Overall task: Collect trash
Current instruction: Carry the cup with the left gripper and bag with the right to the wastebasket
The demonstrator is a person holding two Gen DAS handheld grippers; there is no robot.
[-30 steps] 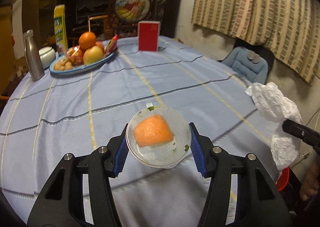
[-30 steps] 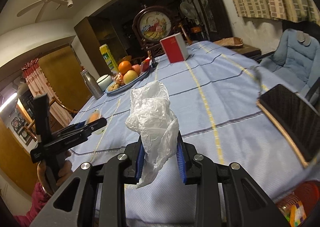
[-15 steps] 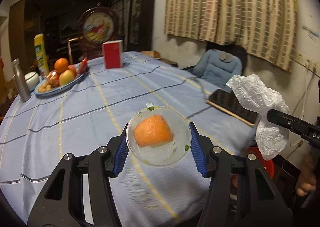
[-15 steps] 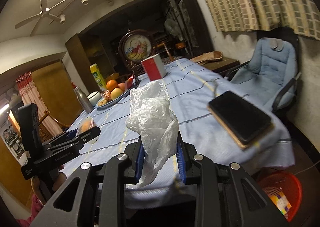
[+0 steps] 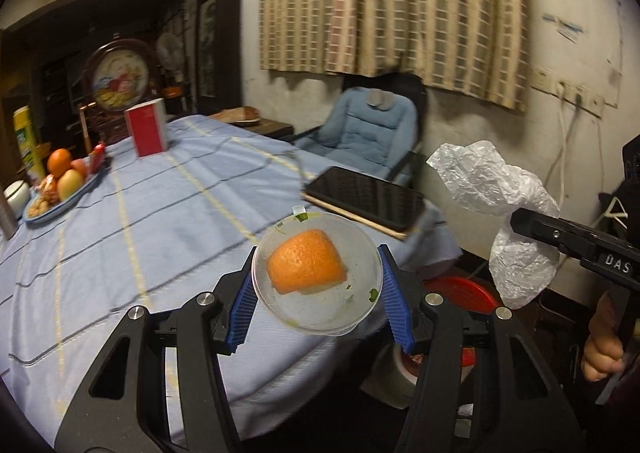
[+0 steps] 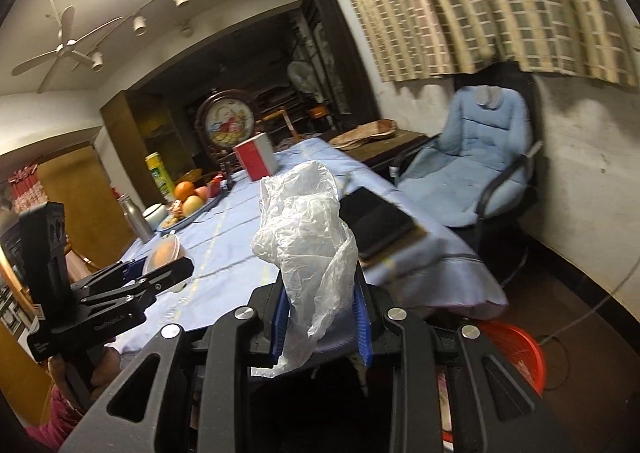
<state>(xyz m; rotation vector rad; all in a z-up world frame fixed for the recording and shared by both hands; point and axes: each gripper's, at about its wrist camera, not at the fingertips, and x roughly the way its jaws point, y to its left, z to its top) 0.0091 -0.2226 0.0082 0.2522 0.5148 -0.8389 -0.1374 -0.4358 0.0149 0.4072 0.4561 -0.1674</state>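
1. I am holding my left hand-held gripper (image 5: 316, 285) clamped on a clear plastic lid (image 5: 318, 273); its blue pads are pressing on the lid's rim from both sides, above the bench's (image 5: 160, 221) near edge.
2. An orange peel (image 5: 306, 267) is lying on that lid, with green scraps around it.
3. A dark tablet (image 5: 366, 197) is resting at the bench's right edge.
4. A red basket (image 6: 516, 349) is sitting on the floor just past that edge.
5. I am keeping my right hand-held gripper (image 6: 320, 323) pinched together on a crumpled white plastic bag (image 6: 308, 237), which is bulging up above the pads, off the bench.
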